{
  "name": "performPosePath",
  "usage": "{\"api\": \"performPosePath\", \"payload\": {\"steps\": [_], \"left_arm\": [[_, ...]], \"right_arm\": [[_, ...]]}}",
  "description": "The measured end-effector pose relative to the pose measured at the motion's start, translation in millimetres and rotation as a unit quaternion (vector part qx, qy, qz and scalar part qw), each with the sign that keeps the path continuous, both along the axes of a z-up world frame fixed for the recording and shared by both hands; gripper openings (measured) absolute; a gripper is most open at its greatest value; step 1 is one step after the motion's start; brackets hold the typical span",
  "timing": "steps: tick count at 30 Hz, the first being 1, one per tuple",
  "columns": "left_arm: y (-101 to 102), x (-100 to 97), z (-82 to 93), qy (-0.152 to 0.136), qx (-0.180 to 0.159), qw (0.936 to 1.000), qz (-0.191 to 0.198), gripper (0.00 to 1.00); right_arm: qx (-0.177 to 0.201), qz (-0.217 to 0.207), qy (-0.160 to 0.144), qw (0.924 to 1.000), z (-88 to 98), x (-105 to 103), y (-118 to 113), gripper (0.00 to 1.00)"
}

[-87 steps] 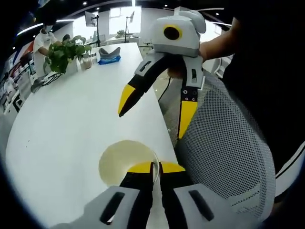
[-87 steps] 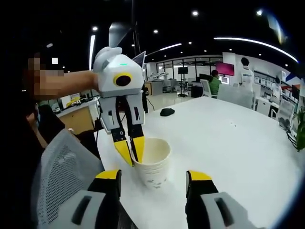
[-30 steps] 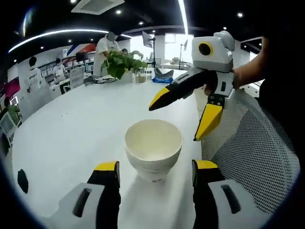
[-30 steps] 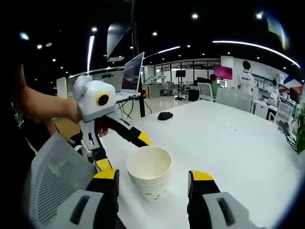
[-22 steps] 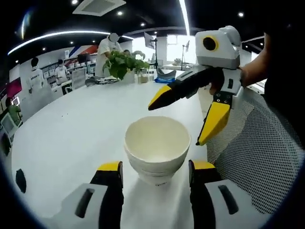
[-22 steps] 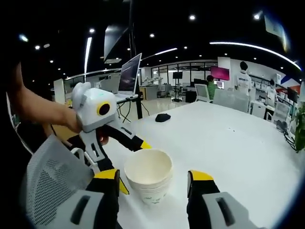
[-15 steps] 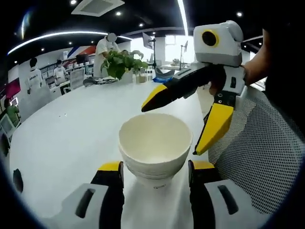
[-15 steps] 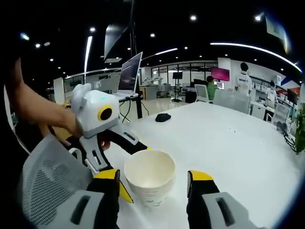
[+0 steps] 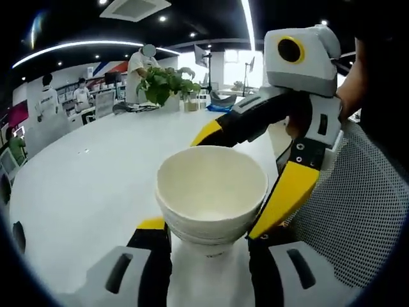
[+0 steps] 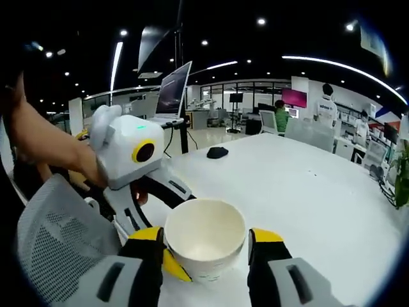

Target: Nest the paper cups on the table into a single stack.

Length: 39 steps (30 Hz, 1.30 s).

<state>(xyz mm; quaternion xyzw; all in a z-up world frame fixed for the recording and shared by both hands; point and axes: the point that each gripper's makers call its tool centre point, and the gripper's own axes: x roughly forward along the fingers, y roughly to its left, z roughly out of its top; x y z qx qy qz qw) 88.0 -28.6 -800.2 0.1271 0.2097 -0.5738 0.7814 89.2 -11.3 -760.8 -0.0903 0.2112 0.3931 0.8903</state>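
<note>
On table [image 9: 77,192]: cup stack [image 9: 211,192] upright, mouth up, between 2 open tongs.

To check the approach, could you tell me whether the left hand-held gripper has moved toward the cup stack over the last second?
Yes. The left hand-held gripper has closed in on the cup stack, which stands on the white table.

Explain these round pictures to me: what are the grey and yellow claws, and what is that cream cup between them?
A person holds a handheld two-jaw gripper in each hand, each carrying a fisheye camera. In the left gripper view, the left gripper brackets a stack of paper cups on the white table, while the right gripper reaches in from the right. The right gripper view shows the same stack from its side, with the left gripper coming from the left. Both grippers look open around the cups; whether either touches them is unclear. A potted plant stands farther back.
</note>
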Motion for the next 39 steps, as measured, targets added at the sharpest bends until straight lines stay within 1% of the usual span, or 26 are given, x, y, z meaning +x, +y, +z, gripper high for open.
{"api": "performPosePath", "payload": {"steps": [3, 8, 17, 24, 29, 33, 39], "left_arm": [[-1, 0.4, -0.4, -0.001, 0.0, 1.0, 0.001, 0.44], [-2, 0.9, 0.6, -0.002, 0.0, 1.0, 0.002, 0.43], [-2, 5.7, 7.8, -0.009, -0.002, 1.0, 0.001, 0.43], [-3, 20.2, 13.8, -0.016, 0.0, 0.9999, 0.002, 0.43], [-6, 35.0, 18.4, -0.023, 0.0, 0.9997, 0.003, 0.43], [-9, 44.1, 19.8, -0.024, -0.001, 0.9997, 0.004, 0.43], [-12, 59.1, 18.3, -0.026, 0.003, 0.9996, 0.003, 0.43]], "right_arm": [[-0.001, -0.001, 0.003, 1.0, -1.1, 0, 0, 0.48], [-0.001, -0.002, 0.005, 1.0, -0.1, 0, -2, 0.47], [0.001, 0.001, 0.001, 1.0, 7.0, 4, -2, 0.47], [0.0, 0.005, -0.003, 1.0, 12.9, 18, -3, 0.47], [0.001, 0.004, -0.006, 1.0, 18.5, 32, -7, 0.47], [-0.001, 0.004, -0.007, 1.0, 19.3, 41, -10, 0.47], [0.001, 0.002, -0.002, 1.0, 15.5, 58, -13, 0.47]]}}
